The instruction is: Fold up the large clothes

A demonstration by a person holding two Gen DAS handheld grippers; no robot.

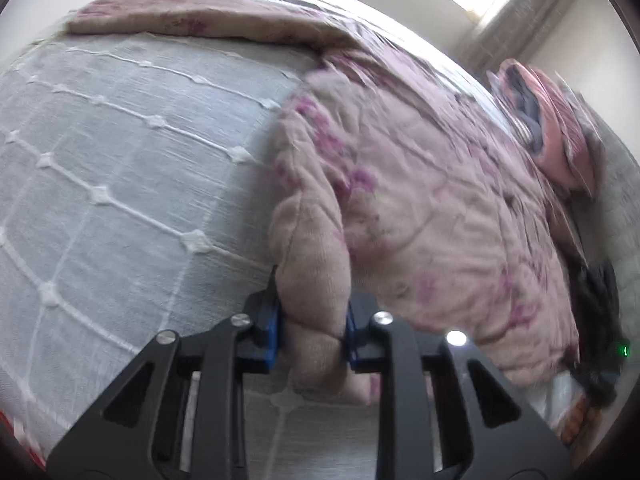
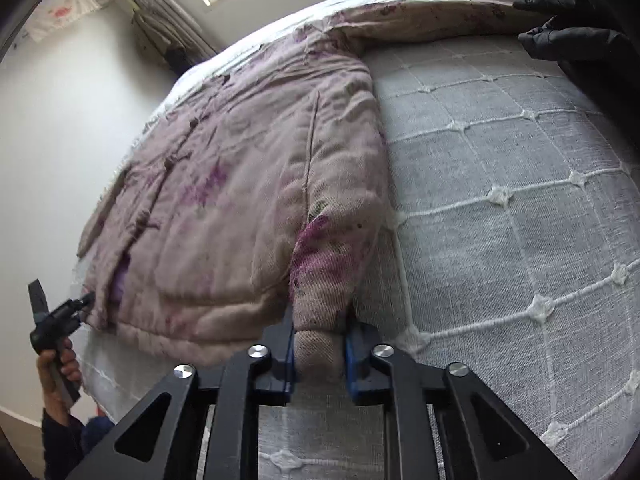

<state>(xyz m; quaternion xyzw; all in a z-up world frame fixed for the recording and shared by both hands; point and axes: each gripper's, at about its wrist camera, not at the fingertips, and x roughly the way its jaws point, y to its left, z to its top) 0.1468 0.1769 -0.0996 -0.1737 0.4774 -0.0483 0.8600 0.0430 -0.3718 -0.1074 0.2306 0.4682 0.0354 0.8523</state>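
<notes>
Nearest you, each of your two grippers is clamped on one hem corner of a single padded jacket: the left gripper [image 1: 311, 334] pinches a thick fold between its blue-padded fingers [image 1: 273, 332], and the right gripper [image 2: 320, 360] grips the opposite corner the same way. No earlier view is given, so only the grasp itself shows. The jacket [image 2: 240, 184], beige-pink with purple flowers, lies spread flat on the bed [image 2: 500, 200], over a pale cover with a raised white grid. In the right wrist view you can see your left hand [image 2: 60, 364] on its gripper handle at the far hem corner. Beyond lie one black puffy garment [image 2: 568, 36], cut off by the frame edge, and a stack of pink folded cloth [image 1: 560, 128], too blurred to count.
</notes>
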